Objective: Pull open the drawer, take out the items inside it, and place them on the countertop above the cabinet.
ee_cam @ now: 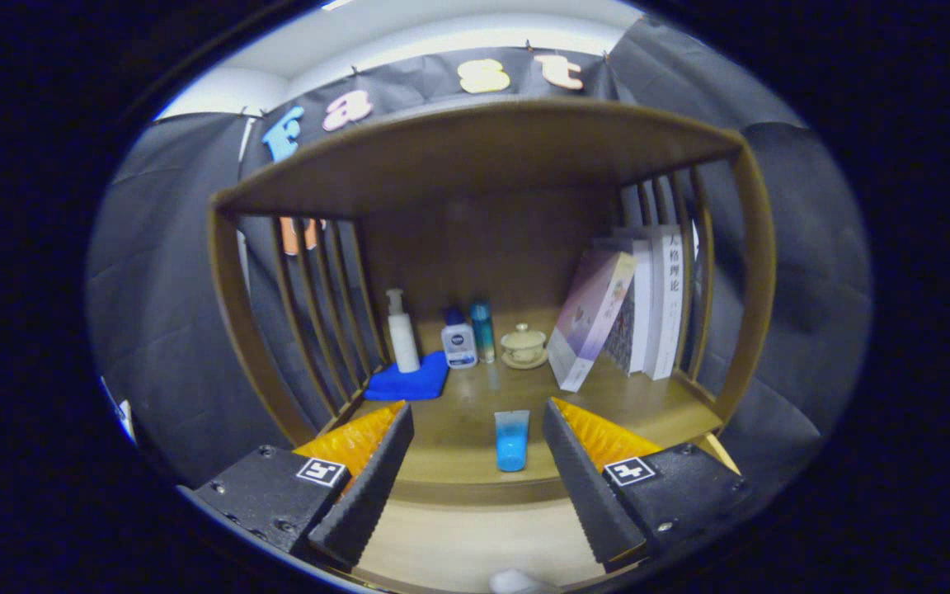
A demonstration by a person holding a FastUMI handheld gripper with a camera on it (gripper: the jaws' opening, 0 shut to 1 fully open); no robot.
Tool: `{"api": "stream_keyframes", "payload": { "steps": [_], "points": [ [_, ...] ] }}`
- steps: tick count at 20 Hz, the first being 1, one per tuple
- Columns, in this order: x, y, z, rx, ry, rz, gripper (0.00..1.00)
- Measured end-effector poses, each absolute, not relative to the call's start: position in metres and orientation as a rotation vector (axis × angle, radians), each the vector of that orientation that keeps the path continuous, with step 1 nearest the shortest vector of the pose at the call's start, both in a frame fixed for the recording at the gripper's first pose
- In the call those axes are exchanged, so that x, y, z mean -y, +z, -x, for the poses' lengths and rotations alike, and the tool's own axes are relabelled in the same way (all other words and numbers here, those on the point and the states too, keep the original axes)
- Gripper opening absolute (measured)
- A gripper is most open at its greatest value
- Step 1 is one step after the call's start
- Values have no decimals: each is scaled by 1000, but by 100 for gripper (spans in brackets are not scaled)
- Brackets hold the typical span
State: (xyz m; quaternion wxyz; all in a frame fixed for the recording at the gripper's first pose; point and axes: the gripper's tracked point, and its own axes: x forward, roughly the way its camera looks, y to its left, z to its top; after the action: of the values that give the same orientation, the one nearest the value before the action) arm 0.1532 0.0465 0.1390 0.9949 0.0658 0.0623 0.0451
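The gripper (477, 462) is hovering with fingers spread wide, holding nothing. A small blue cup (511, 441) is standing between them on the table (458, 429), near its front edge.

— What are you seeing of the tool (478, 408)?

— I'm looking at two wedge-shaped fingers (364, 495) with ribbed inner faces, spread wide apart. Each dark mounting block is carrying a small square black-and-white marker (321, 471), with screws (265, 451) showing at the corners.
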Motion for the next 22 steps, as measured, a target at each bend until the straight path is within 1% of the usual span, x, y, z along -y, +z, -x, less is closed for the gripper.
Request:
{"api": "stream_keyframes", "payload": {
  "steps": [4,7,10,13,15,22],
  "points": [
    [-51,147,-94,-3,110,-111,99],
    [-47,134,-58,29,100,-75,99],
    [-49,99,-25,37,109,-110,99],
    [-34,54,-4,20,48,-91,99],
    [-33,25,7,9,36,-91,99],
    [-21,-79,23,-80,-5,-56,99]
  ]
}}
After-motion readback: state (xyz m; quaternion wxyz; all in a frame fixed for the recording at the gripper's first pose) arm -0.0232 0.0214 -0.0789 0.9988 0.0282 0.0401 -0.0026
